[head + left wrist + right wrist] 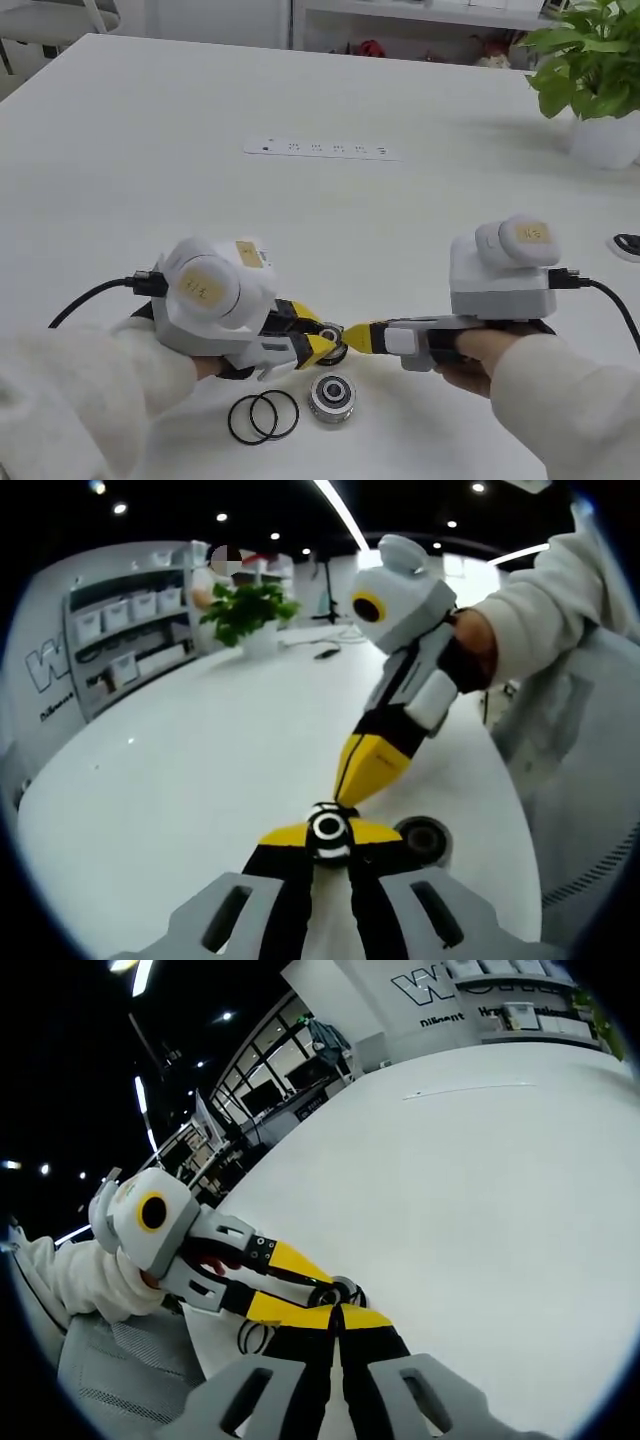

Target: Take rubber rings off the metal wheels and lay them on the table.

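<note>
The left hand-held gripper [320, 346] clamps a metal wheel [328, 830] steady by the near edge of the table [300, 220]; the right hand-held gripper [338, 1322], jaws together, noses its rim, likely to strip it; two rubber rings [263, 416] lie nearby.

L claw [322, 343] & R claw [357, 337] held low, pointing at each other, tips meeting. L jaws clamped on metal wheel [328, 828]. R jaws pressed together, tip against that wheel. Both arms in white sleeves; R hand [478, 352] wrapped round its grip.

White table [300, 100], shelves [120, 640], potted plant [590, 70]
</note>
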